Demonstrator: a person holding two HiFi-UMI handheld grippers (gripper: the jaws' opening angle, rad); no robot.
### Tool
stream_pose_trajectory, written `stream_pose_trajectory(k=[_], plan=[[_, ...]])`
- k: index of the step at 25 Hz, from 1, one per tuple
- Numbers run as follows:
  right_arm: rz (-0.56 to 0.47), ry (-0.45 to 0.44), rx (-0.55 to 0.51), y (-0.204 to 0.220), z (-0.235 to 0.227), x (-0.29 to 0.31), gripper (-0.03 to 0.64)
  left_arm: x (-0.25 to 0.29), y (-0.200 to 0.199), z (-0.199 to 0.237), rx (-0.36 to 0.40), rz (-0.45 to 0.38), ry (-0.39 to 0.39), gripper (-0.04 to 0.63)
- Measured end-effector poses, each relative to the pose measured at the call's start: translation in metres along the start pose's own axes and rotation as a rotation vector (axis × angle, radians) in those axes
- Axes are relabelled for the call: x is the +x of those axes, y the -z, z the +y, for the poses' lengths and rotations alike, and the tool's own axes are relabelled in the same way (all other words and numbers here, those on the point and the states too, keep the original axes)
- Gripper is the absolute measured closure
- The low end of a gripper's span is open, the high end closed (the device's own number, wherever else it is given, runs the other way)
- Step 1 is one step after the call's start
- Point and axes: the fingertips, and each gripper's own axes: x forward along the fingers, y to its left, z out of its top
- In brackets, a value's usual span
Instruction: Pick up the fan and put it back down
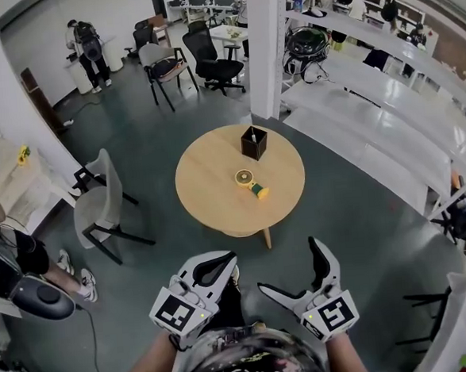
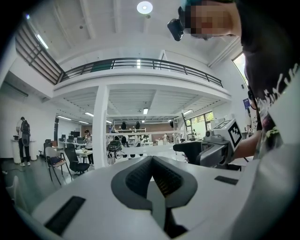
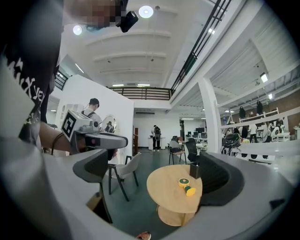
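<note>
Two grippers hang low and close to the person's body, well apart from the round wooden surface (image 1: 209, 183), so no reaching has begun. The left gripper (image 1: 222, 261) has its jaws pressed together with nothing between them. It probably has no job right now, so it just waits. The right gripper (image 1: 290, 266) has its jaws spread wide and empty, and its own view looks between them right at the surface. That makes it look like the one that is ready to do the picking.

The little fan (image 1: 251, 184) lies flat near the middle of the surface, far from both grippers. It has a round green and yellow head and a short yellow handle that points to the near right. Just past it, on the far side, stands a small black box (image 1: 254, 142), apart from the fan. A grey chair (image 1: 99, 206) sits on the floor to the left of the surface.

I think the person must first walk closer. The handle sticks out toward the near side, so it may be the easy part to pinch. The black box is close by, so the gripper should come from the near side and not bump it.
</note>
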Motion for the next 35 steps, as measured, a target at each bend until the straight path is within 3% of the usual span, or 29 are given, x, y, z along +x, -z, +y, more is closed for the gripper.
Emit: stream_pose_trajectory(k=[11, 31, 35], plan=[[0.031, 0.004, 0.015, 0.004, -0.05, 0.076, 0.031, 0.047, 0.015, 0.078, -0.033, 0.009, 0.006, 0.578], [0.098, 0.036, 0.023, -0.025, -0.156, 0.266, 0.031, 0.149, 0.019, 0.275, -0.081, 0.02, 0.064, 0.578], [0.05, 0.066, 0.007, -0.036, -0.178, 0.298, 0.031, 0.167, 0.023, 0.305, -0.085, 0.026, 0.08, 0.578]])
